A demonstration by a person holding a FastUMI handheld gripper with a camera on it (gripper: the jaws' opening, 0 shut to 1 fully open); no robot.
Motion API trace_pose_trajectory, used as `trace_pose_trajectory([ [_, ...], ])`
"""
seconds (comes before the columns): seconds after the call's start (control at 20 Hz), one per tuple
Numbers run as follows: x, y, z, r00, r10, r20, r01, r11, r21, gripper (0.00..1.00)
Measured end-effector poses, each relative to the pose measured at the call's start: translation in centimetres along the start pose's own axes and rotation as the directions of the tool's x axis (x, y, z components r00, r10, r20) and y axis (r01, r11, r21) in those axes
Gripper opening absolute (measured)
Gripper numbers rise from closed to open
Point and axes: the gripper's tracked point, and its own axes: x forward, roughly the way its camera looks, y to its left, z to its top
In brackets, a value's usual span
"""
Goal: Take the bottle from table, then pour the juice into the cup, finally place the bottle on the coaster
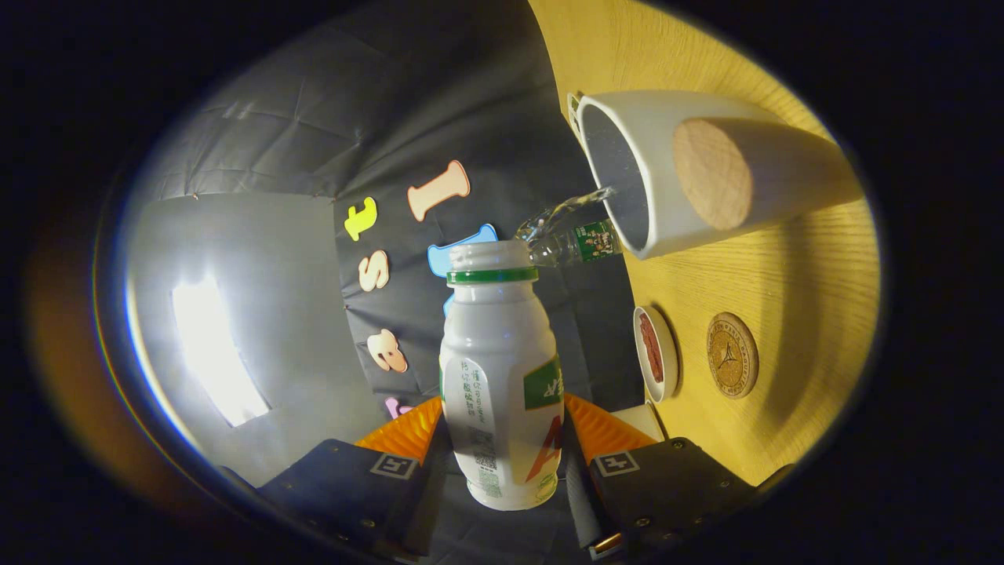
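Note:
My gripper (502, 439) is shut on a white bottle (498, 369) with a green neck ring and an open mouth, held between the two fingers. The view is rolled sideways, so the wooden table (784, 259) stands to the right. A white cup (667, 173) with a round wooden handle end lies just beyond the bottle's mouth, its opening facing the bottle. The bottle's mouth is close to the cup's rim. A round wooden coaster (732, 355) lies on the table, to the right of the bottle.
A small white dish (655, 353) with something reddish in it sits on the table between the bottle and the coaster. A clear plastic bottle (569, 235) with a green label lies behind the cup's rim, against the dark cloth wall.

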Motion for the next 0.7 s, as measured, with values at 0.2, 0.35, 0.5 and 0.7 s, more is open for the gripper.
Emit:
trace_pose_trajectory([
  [0.2, 0.04, 0.12, 0.07, 1.0, 0.003, 0.005, -0.003, 1.0, 0.014, 0.67],
  [0.35, -0.05, 0.05, 0.22, 1.0, 0.008, 0.008, -0.008, 1.0, 0.027, 0.67],
  [0.5, 0.03, 0.15, 0.21, 1.0, 0.01, 0.012, -0.01, 0.999, 0.041, 0.67],
  [0.7, 0.04, 0.31, 0.31, 1.0, 0.01, 0.013, -0.011, 0.999, 0.053, 0.67],
])
